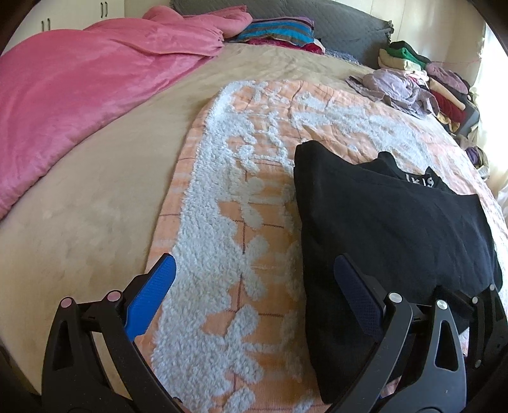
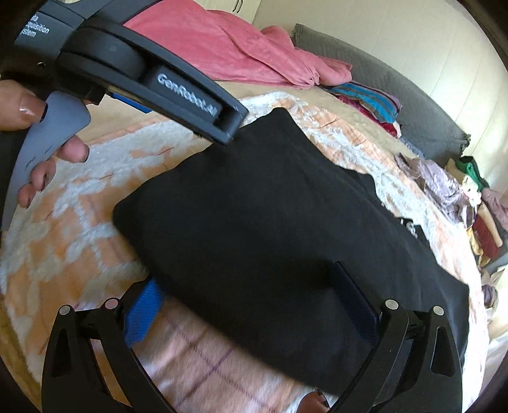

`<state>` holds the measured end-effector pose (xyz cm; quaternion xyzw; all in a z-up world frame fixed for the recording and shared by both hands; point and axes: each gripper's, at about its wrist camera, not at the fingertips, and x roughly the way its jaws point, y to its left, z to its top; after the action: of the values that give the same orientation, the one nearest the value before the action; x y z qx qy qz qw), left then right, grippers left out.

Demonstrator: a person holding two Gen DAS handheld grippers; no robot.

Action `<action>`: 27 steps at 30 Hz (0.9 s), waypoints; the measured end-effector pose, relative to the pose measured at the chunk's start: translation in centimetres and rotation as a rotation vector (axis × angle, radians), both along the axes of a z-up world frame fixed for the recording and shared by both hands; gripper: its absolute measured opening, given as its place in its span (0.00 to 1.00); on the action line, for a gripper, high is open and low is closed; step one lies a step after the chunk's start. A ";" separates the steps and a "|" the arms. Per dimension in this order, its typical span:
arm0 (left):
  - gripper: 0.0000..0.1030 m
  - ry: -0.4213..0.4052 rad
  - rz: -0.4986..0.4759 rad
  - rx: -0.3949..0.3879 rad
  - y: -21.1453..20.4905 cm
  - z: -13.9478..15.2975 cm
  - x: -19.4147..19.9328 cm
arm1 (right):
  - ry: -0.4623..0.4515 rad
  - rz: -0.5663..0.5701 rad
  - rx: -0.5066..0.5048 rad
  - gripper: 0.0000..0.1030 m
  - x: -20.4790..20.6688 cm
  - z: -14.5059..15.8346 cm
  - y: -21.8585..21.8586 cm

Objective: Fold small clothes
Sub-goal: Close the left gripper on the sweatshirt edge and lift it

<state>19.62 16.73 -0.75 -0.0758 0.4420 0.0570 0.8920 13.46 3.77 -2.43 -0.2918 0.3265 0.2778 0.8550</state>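
A black garment (image 1: pixel 390 228), folded to a rough rectangle, lies on a fluffy orange and white blanket (image 1: pixel 241 197). White lettering shows near its collar. My left gripper (image 1: pixel 254 267) is open wide beside the garment's left edge, and its right finger (image 1: pixel 355 292) rests over the black cloth. In the right wrist view the black garment (image 2: pixel 270 222) fills the middle. My right gripper (image 2: pixel 246 279) is open at its near edge, with the left finger partly under the cloth and the right finger on top. A hand (image 2: pixel 38 127) holds the left gripper (image 2: pixel 222 127) by the garment's far corner.
A pink duvet (image 1: pixel 79 104) covers the bed's left side on a beige sheet (image 1: pixel 95 206). Striped folded textiles (image 1: pixel 279 30) and grey pillows lie at the head. A crumpled lilac garment (image 1: pixel 393 85) and stacks of folded clothes (image 1: pixel 444 85) sit at the far right.
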 end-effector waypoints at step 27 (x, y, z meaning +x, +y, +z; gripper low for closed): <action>0.91 0.049 -0.075 -0.058 -3.5 -0.1 4.7 | -0.154 0.010 0.196 0.11 -1.1 3.1 -3.5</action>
<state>24.37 13.25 -0.84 -0.0837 0.4674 0.0126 0.8800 12.38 0.27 0.63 -0.2289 0.2298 0.2896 0.9005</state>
